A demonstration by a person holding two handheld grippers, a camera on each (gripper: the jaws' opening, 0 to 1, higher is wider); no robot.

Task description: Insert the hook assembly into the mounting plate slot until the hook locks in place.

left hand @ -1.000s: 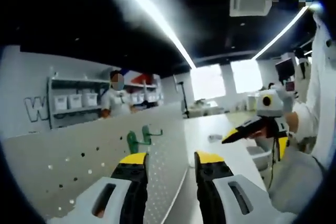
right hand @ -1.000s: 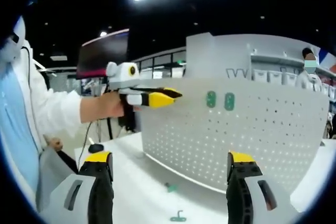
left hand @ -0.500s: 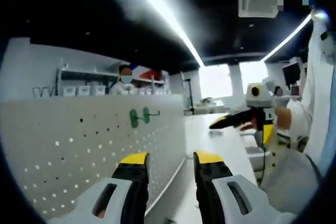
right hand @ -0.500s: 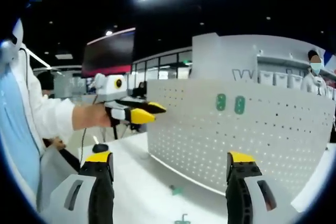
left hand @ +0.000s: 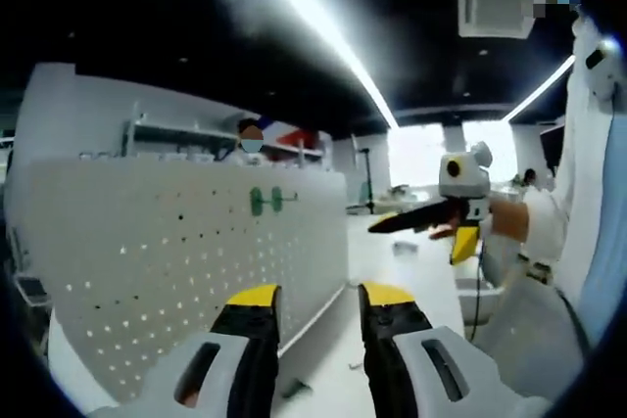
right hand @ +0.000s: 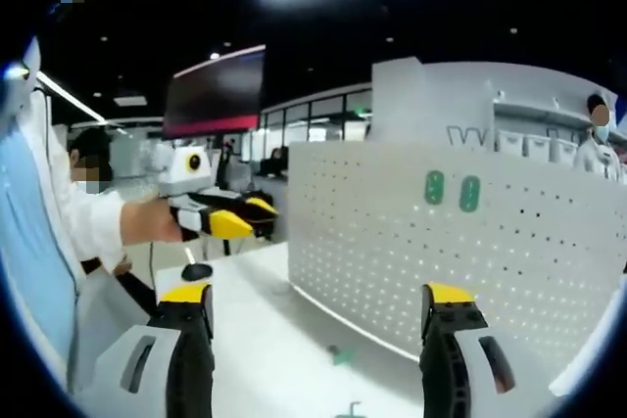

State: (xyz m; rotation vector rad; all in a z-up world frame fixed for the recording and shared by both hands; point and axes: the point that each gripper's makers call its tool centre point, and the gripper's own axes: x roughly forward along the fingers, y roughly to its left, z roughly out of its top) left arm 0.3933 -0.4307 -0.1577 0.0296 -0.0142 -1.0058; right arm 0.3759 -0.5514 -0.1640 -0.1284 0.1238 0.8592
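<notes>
The pegboard (right hand: 460,252) stands upright on the white table (right hand: 265,340), the largest thing before you. In the left gripper view the pegboard (left hand: 186,261) now runs along the left side and shows more of its face than a second ago, because your left hand has swung the camera towards it. Two green hooks (right hand: 452,191) already sit side by side near its top edge; in the left gripper view the same hooks (left hand: 265,201) stick out from the panel.

Your left gripper (left hand: 312,340) points along the pegboard with its jaws narrowly parted and nothing between them. Seen from the right, the left gripper (right hand: 257,218) is held in the air to the left of the pegboard's edge, lower and farther from the panel than a second ago.

Your right gripper (right hand: 318,359) has its jaws set wide, with nothing in them. From the left, the right gripper (left hand: 392,222) hangs over the table, higher in the picture than before.

Two small green hook parts lie loose on the table in front of the pegboard: one part (right hand: 339,353) near its foot, another (right hand: 350,410) at the bottom edge between your right jaws.
</notes>
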